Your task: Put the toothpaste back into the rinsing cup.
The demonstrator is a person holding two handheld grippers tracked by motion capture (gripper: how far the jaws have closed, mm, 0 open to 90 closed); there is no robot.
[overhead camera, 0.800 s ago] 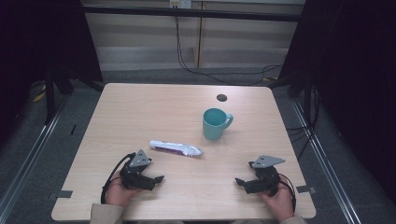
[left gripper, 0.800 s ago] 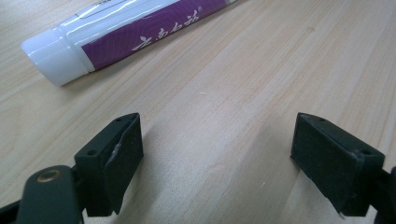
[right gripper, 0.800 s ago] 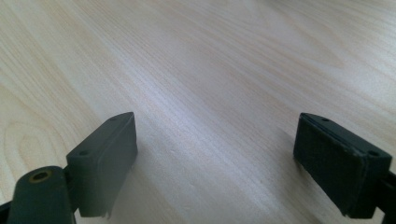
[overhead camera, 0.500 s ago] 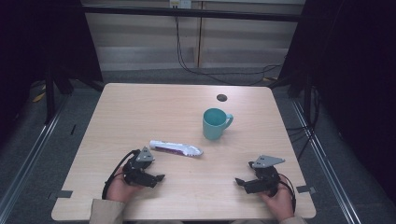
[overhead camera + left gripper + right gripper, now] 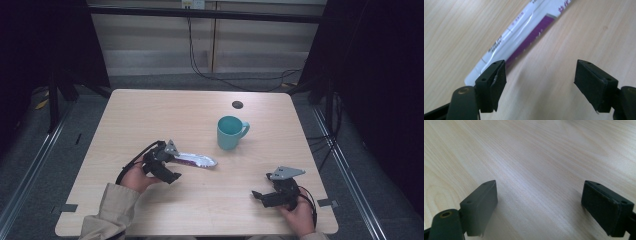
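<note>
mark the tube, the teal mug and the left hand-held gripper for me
tube (image 5: 197, 160): high view, middle of its white and purple body.
teal mug (image 5: 229, 134): high view, outer wall below the rim.
left hand-held gripper (image 5: 540, 80): left gripper view, midway between its open jaws.

The worktop (image 5: 150, 115) is a pale wood-grain square with rounded corners. A teal mug (image 5: 230, 132) stands upright slightly right of its centre, handle toward 3 o'clock. A white-and-purple tube (image 5: 196, 160) lies flat near the mug at about its 8 o'clock. A small dark round spot (image 5: 237, 104) sits at the mug's 12 o'clock, near the far edge.
</note>
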